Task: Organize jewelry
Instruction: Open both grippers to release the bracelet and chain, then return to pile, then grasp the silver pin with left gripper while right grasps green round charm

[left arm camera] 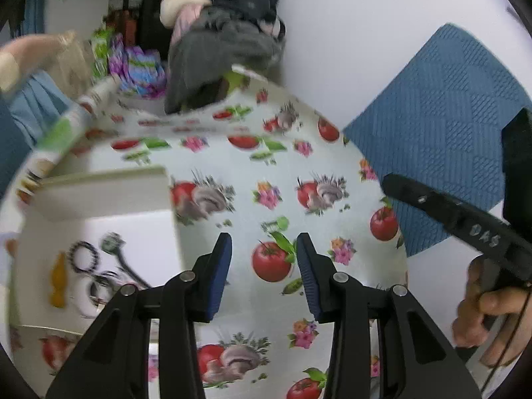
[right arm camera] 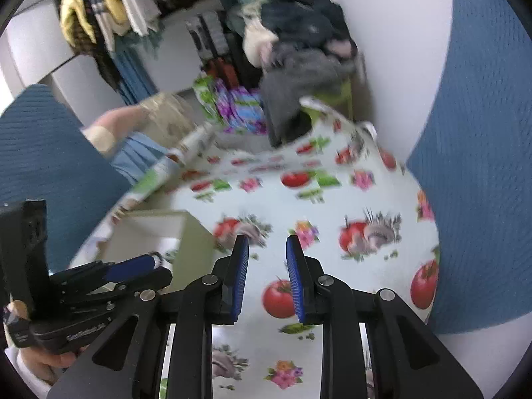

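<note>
A white open box (left arm camera: pixel 133 226) stands at the left on the tomato-print tablecloth (left arm camera: pixel 266 173). Inside it lie a black beaded bracelet (left arm camera: pixel 84 257), an orange piece (left arm camera: pixel 59 281), a white ring (left arm camera: pixel 83 294) and a dark clip (left arm camera: pixel 111 242), all blurred. My left gripper (left arm camera: pixel 264 237) hovers over the cloth to the right of the box, open, nothing between its blue pads. My right gripper (right arm camera: pixel 266 238) is also open over bare cloth, its jaws a narrow gap apart and empty. From the right wrist, the box (right arm camera: pixel 156 226) is at the left with the left gripper (right arm camera: pixel 146 264) beside it.
A blue chair (left arm camera: pixel 449 116) stands at the table's right edge, against a white wall. A printed roll (left arm camera: pixel 66 126) lies along the far left edge. Behind the table are a pile of clothes (left arm camera: pixel 226 43), coloured packets (left arm camera: pixel 143 69) and another person's arm (right arm camera: pixel 113 123).
</note>
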